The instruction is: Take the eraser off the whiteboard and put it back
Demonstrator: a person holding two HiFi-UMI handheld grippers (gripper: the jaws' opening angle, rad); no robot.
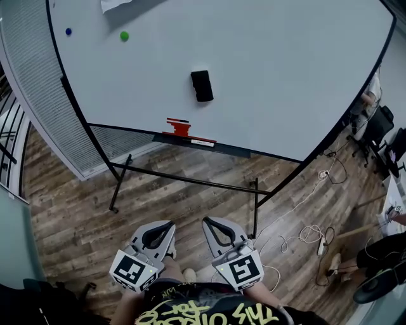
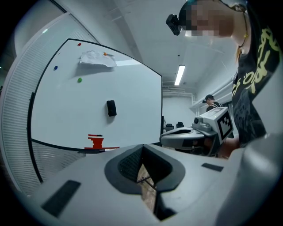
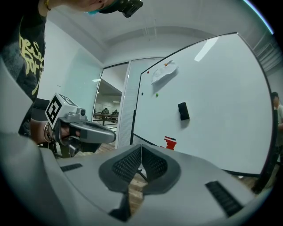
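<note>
A black eraser [image 1: 202, 86] sticks to the middle of the whiteboard [image 1: 266, 70], well ahead of both grippers. It also shows in the left gripper view as the eraser [image 2: 111, 107] and in the right gripper view as the eraser [image 3: 183, 111]. My left gripper [image 1: 164, 225] and right gripper [image 1: 212, 223] hover side by side over the wooden floor, near my body and far from the board. Both have their jaws closed together with nothing between them.
A red holder [image 1: 181, 127] sits on the board's tray [image 1: 190, 140]. Magnets [image 1: 124, 36] and a paper sheet [image 1: 114, 5] are at the board's top. The black stand [image 1: 184, 179] and cables [image 1: 304, 235] lie on the floor; chairs [image 1: 377, 127] stand at right.
</note>
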